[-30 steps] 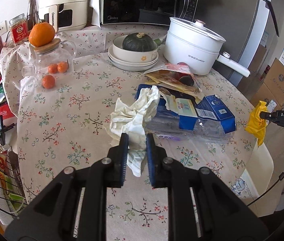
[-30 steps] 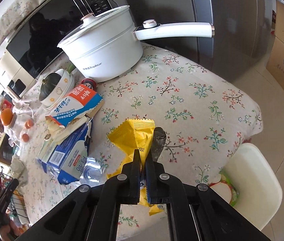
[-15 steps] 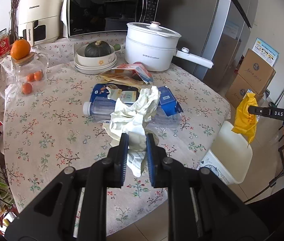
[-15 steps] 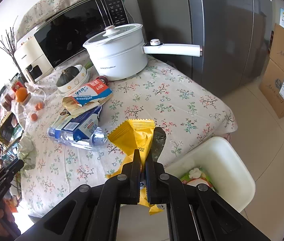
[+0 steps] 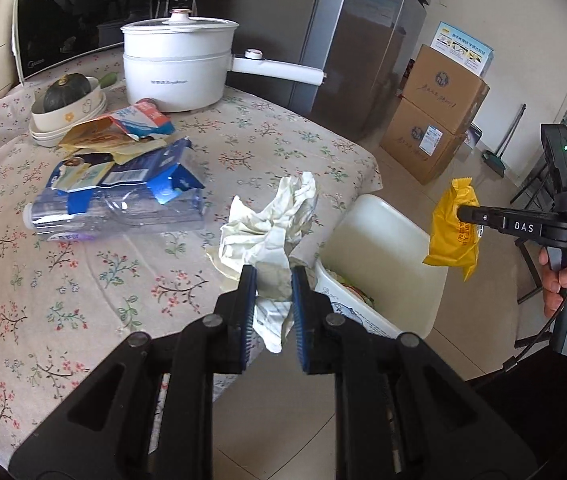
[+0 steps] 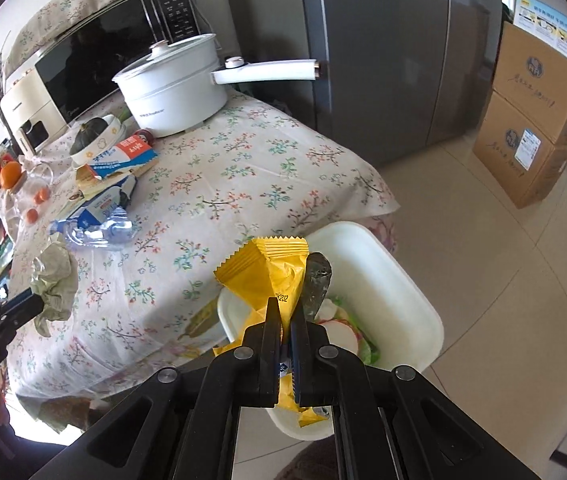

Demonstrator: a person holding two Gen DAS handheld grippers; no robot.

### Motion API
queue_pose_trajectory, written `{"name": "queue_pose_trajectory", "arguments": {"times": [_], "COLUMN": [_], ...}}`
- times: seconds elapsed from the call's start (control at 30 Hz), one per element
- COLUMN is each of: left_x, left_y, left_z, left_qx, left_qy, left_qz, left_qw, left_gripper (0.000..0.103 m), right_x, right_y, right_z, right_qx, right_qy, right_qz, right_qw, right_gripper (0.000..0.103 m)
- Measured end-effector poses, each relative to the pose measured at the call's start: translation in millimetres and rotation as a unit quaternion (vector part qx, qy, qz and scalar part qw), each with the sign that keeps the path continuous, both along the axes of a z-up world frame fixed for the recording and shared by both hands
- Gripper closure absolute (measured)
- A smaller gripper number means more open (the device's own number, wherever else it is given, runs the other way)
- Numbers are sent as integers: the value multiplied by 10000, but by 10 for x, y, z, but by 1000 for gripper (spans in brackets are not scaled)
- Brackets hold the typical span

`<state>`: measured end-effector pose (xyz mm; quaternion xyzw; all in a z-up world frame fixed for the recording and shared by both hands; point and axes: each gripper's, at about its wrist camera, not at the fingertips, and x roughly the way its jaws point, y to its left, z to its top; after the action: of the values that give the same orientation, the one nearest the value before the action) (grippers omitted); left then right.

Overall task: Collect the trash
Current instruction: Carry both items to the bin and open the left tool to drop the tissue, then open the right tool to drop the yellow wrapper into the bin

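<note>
We have the yellow wrapper (image 6: 271,276) up in the air right over the white bin (image 6: 395,280), which sits on the floor just beside the table's corner, with some food scraps already showing inside it. Our crumpled tissue (image 5: 271,224) hangs above the table edge, just short of the bin's near rim. Farther from the bin, on the floral tablecloth (image 5: 83,280), we see a crushed plastic bottle (image 5: 123,216) lying on its side with a blue carton (image 5: 123,172) flattened on top of it, then a torn milk carton (image 5: 139,118), and beyond those a white pot (image 5: 177,66) with its long handle pointing toward the fridge. Across the floor from the bin stand stacked cardboard boxes (image 6: 539,120). Nothing lies between the wrapper and the bin's mouth. Our right gripper (image 6: 286,320) is pinched nearly closed on the wrapper's lower half; our left gripper (image 5: 273,280) is narrowed around the tissue's tail, blue pads pressing it from both sides.
</note>
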<state>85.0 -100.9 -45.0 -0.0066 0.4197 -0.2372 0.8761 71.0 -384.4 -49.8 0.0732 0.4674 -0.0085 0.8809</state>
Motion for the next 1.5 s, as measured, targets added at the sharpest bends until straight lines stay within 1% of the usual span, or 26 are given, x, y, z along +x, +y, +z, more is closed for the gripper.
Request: {"name": "queue_pose_trajectory", "arguments": {"times": [0.13, 0.23, 0.4, 0.6, 0.77, 0.8, 0.83, 0.87, 0.9, 0.93, 0.97, 1.1, 1.17, 1.33, 1.4, 1.43, 1.47, 1.5], "left_x": [14, 64, 187, 305, 359, 381, 394, 405, 413, 408, 406, 379, 360, 370, 369, 367, 378, 379], "left_y": [-491, -807, -1204, -1399, -1428, -1431, -1427, -1404, -1367, -1318, -1265, -1059, -925, -589, -466, -405, -354, -303], "left_z": [-107, -230, -416, -664, -736, -750, -754, -743, -719, -675, -630, -484, -419, -291, -253, -235, -221, -205], "left_qx": [37, -21, -50, 70, 88, 134, 199, 275, 307, 307, 339, 748, 881, 898, 909, 906, 900, 891], "left_qy": [59, 212, 382, 561, 577, 649, 713, 759, 796, 775, 731, 556, 483, 455, 420, 414, 415, 409], "left_qz": [-485, -760, -974, -978, -1135, -1167, -1131, -1047, -969, -893, -833, -661, -549, -287, -174, -122, -74, -27], "left_qw": [9988, 9969, 9945, 9936, 9918, 9910, 9908, 9912, 9916, 9925, 9933, 9934, 9934, 9945, 9948, 9950, 9950, 9952], "left_gripper": [84, 84, 84, 84, 82, 80, 70, 51, 41, 28, 22, 17, 12, 7, 6, 6, 6, 6], "right_x": [-68, -90, -72, -60, -33, -24, -15, -7, 6, 19, 38, 132, 187, 319, 379, 404, 412, 413], "right_y": [-258, -376, -463, -568, -620, -626, -626, -617, -607, -592, -569, -480, -427, -296, -249, -218, -182, -141], "right_z": [-87, -169, -265, -348, -407, -411, -413, -416, -416, -415, -418, -431, -442, -437, -428, -419, -391, -353], "right_qx": [25, 65, -29, -137, -219, -220, -227, -244, -262, -282, -305, -408, -477, -484, -440, -461, -492, -506], "right_qy": [108, 228, 368, 483, 572, 586, 595, 597, 598, 598, 599, 629, 638, 628, 625, 636, 575, 466], "right_qz": [-248, -360, -450, -568, -658, -673, -685, -696, -698, -693, -691, -661, -649, -627, -620, -653, -696, -702], "right_qw": [9996, 9991, 9983, 9971, 9960, 9958, 9956, 9955, 9954, 9954, 9953, 9950, 9947, 9949, 9951, 9948, 9947, 9952], "right_gripper": [98, 98, 98, 98, 98, 98, 98, 98, 98, 98, 98, 98, 98, 96, 80, 56, 36, 32]}}
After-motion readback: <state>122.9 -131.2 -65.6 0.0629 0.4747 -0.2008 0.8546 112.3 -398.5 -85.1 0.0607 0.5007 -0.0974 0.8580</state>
